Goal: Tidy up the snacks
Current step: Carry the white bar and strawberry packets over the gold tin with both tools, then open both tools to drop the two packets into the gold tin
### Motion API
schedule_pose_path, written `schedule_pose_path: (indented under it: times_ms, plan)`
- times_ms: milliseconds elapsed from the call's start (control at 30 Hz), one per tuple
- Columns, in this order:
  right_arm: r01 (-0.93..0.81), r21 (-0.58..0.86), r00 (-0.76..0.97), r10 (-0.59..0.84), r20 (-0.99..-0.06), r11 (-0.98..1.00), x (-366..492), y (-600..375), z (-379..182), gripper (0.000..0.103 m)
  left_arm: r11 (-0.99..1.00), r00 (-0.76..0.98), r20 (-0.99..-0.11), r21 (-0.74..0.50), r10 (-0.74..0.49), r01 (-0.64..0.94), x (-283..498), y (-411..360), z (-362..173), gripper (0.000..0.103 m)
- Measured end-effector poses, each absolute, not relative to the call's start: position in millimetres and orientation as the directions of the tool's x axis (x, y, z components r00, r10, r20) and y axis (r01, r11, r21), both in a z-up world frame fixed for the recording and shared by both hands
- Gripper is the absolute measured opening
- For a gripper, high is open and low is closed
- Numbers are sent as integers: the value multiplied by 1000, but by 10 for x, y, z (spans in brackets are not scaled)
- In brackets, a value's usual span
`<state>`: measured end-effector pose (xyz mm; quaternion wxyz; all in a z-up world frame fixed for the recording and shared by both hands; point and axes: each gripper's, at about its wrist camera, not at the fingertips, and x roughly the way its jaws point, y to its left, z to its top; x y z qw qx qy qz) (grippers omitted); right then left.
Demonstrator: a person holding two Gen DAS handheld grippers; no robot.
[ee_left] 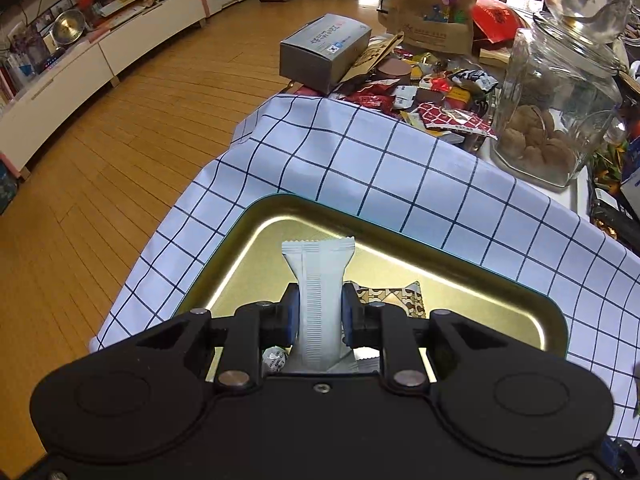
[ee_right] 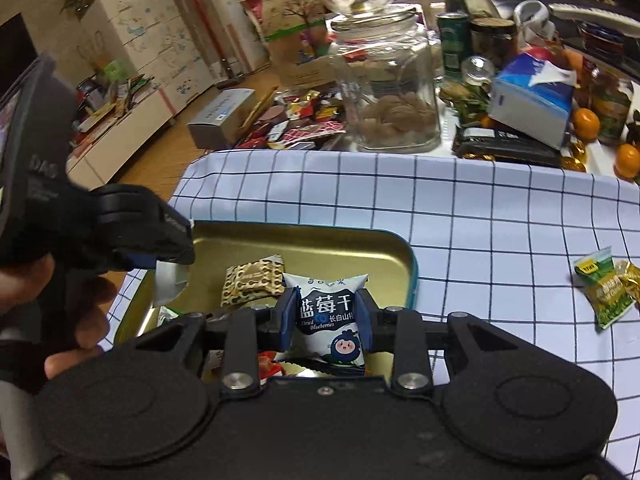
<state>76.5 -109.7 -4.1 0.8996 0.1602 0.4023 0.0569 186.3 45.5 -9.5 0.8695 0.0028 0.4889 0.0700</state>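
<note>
Gold-coloured rectangular metal tray with a teal rim [ee_left: 256, 216] sits on the white cloth with dark blue grid lines [ee_left: 360, 160] covering the desk. Both hand-held grippers are loaded and hovering over it, so the step in hand looks like drop-off.

Left hand-held gripper [ee_left: 319, 312]: blue pads clamped on a long white sachet with a ribbed centre seam [ee_left: 320, 280], its top end sticking up past the pads. From the right wrist view the sachet's lower end hangs over the tray's left side.

Right hand-held gripper [ee_right: 326, 316]: clamped on a white-and-navy dried blueberry packet with a cartoon face [ee_right: 330, 320], held above the near part of the tray.

Already in the tray: a brown-and-cream patterned square packet [ee_right: 252, 280], plus a small round foil-wrapped candy [ee_left: 275, 358] and some red wrappers near the front edge, partly hidden by the gripper bodies.

Not yet sorted: a green snack packet [ee_right: 600, 284] and a gold-wrapped candy [ee_right: 632, 276], touching each other on the cloth, well apart from the tray to the right. Big pile of mixed wrappers [ee_right: 304, 124] lies beyond the cloth beside the clear glass jar holding brown biscuits [ee_right: 390, 92].

Next move, my read: lower each packet to a bare spot on the tray floor and release, one side each so the two hand-held grippers don't clash. Then the right one goes for the green packet.
</note>
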Motion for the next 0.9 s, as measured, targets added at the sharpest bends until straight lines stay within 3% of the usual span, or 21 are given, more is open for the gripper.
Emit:
schedule_pose_path:
  times_ms: [400, 500, 600, 667, 900]
  plan:
    - [4, 347, 670, 255, -698, 938, 793, -1049, -53, 34, 981, 485, -865, 42, 132, -192, 1900, 591, -129, 29]
    - [3, 354, 671, 260, -694, 935, 793, -1054, -56, 34, 973, 500, -853, 34, 148, -229, 1896, 654, -85, 36]
    - [-7, 374, 688, 276, -671, 928, 772, -1049, -42, 35, 966, 498, -853, 29, 158, -257, 1904, 701, -78, 36]
    - [-19, 386, 699, 288, -654, 922, 755, -1036, -15, 43, 965, 489, -858, 30, 160, -262, 1915, 716, -95, 36]
    - [-68, 329, 711, 277, -647, 942, 719, -954, 10, 45, 969, 477, -863, 55, 168, -243, 1908, 643, -134, 36]
